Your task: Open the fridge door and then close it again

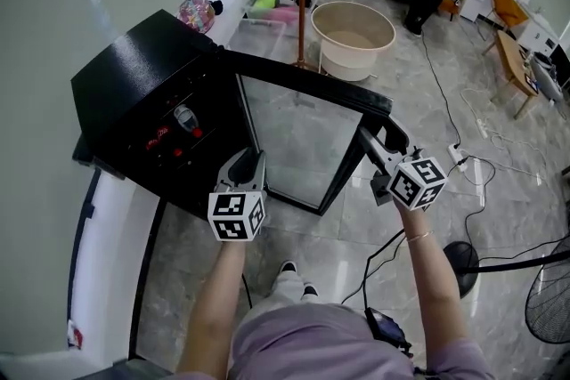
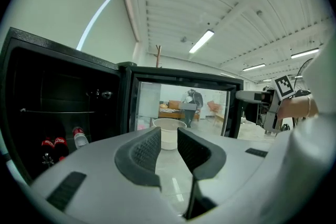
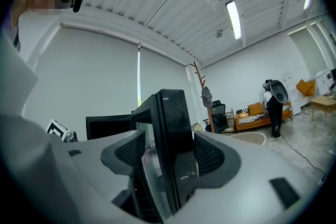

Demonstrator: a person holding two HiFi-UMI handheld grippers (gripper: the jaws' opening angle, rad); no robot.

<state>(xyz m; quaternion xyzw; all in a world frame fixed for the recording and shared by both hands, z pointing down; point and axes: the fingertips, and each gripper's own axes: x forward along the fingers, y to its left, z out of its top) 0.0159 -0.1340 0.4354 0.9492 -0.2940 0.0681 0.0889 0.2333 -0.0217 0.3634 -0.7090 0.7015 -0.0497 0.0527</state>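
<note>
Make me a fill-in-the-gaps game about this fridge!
The fridge door is ___. The right gripper has that ___'s edge between its jaws. The left gripper holds ___. The beige tub stands on the ___.
Missing words: open, door, nothing, floor.

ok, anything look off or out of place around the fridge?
Nothing stands out. The fridge door is wide open, but its free edge sits between the right gripper's jaws, which fits the task. No spill or damage shows. Bottles sit inside the fridge.
</note>
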